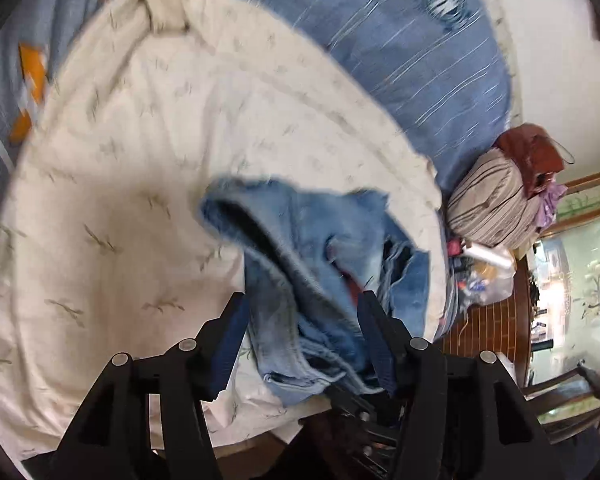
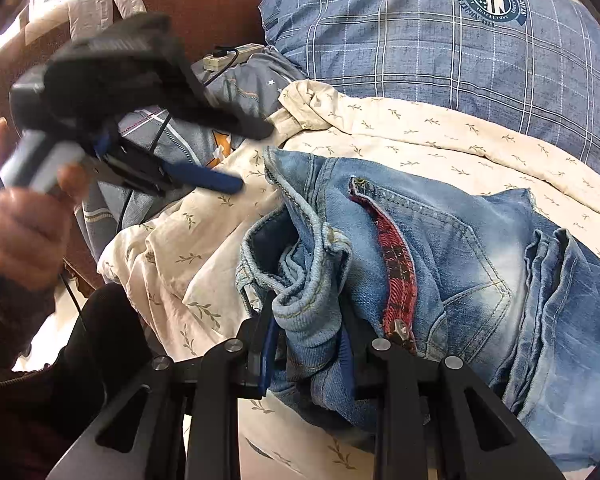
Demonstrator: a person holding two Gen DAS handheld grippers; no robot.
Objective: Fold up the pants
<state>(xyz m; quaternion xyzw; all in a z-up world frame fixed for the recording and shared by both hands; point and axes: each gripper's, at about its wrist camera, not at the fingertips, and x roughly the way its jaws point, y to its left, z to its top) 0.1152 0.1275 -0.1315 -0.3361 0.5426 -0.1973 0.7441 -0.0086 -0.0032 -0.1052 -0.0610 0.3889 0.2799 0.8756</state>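
Note:
Light blue denim pants lie bunched on a cream leaf-print sheet, with a red plaid pocket lining showing. My right gripper is shut on the pants' waistband, which bulges up between its blue pads. In the left wrist view the pants lie in a heap in front of my left gripper, whose jaws stand wide apart above the cloth. The left gripper also shows in the right wrist view, held in a hand above the sheet, open and empty.
A blue plaid quilt lies beyond the sheet. A striped bundle and a plastic bag sit at the bed's right end. A power strip and a red chair back are at the left. The bed's near edge is below me.

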